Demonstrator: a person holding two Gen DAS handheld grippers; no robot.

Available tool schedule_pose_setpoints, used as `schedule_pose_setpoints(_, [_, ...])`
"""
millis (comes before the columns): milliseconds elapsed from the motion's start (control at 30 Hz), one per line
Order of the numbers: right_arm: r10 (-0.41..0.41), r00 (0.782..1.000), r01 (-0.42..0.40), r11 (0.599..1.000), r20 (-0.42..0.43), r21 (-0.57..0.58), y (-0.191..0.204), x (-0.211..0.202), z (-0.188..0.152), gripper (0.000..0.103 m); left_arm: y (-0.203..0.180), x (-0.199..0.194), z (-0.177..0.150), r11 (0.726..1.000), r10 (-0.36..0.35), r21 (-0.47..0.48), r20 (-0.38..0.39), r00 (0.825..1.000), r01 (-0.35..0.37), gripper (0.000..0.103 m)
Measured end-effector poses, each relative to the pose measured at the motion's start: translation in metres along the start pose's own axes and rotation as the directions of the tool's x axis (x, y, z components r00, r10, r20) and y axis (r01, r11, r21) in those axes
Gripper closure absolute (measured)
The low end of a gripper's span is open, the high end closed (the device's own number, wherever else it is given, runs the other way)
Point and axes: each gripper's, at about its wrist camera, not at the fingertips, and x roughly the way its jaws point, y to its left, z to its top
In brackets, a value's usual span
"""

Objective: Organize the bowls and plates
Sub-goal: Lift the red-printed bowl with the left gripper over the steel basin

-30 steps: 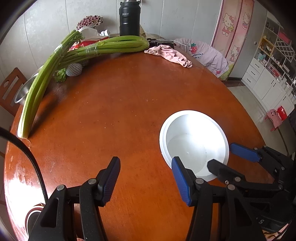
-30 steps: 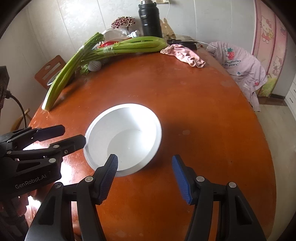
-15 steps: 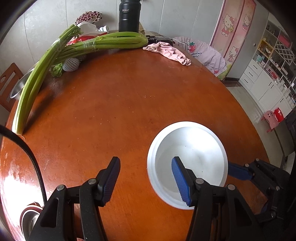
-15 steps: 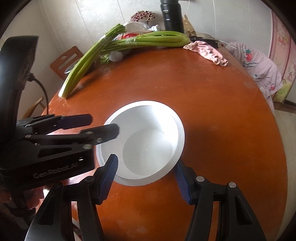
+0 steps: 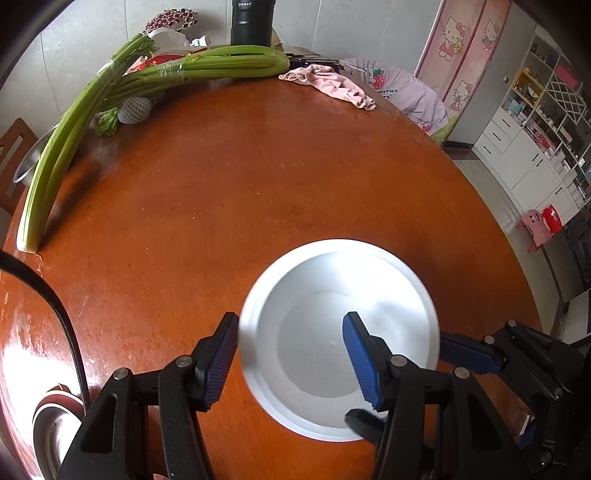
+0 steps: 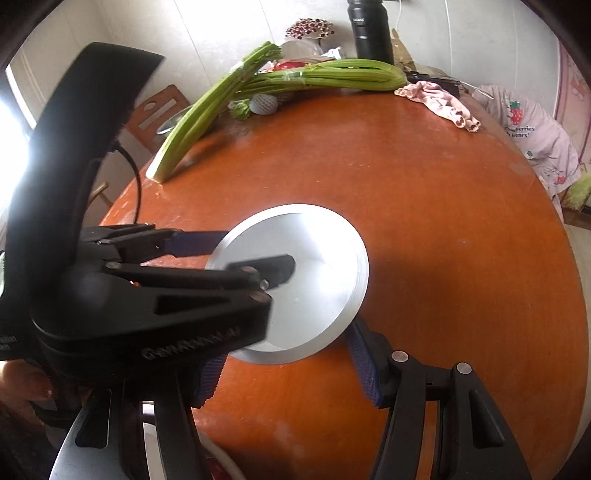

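Observation:
A white bowl (image 5: pixel 332 332) sits on the round orange-brown table (image 5: pixel 221 192) near its front edge; it also shows in the right wrist view (image 6: pixel 317 273). My left gripper (image 5: pixel 290 360) is open, straddling the bowl's left rim, one finger outside and one inside the bowl. My right gripper (image 6: pixel 288 363) is open around the bowl's near edge, its fingers on either side. Each view shows the other gripper reaching in at the bowl from the side.
Long celery bunches (image 5: pixel 147 81), a white netted fruit (image 5: pixel 135 110), a black flask (image 5: pixel 251 18) and a pink cloth (image 5: pixel 332 86) lie along the far edge. A metal bowl (image 5: pixel 48 435) sits at the near left. White dishware (image 6: pixel 218 461) shows below the right gripper.
Both grippers have closed in on the white bowl. The bowl has slid toward the near left, and now lies between the fingers of both grippers.

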Motion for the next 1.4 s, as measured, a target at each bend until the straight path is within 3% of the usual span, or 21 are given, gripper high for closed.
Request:
schedule_pose_setpoints(300, [-0.006, 1.0, 0.006, 1.0, 0.005, -0.003, 0.006, -0.004, -0.001, 0.039, 0.002, -0.009, -0.007, 1.0, -0.028, -0.013, 0.008, 1.0, 0.029, 0.046])
schedule_pose_setpoints(1400, [0.002, 0.992, 0.007, 0.997, 0.124, -0.076, 0.054, -0.072, -0.025, 0.039, -0.005, -0.09, -0.04, 1.0, 0.001, 0.009, 0.156, 0.988, -0.002, 0.046])
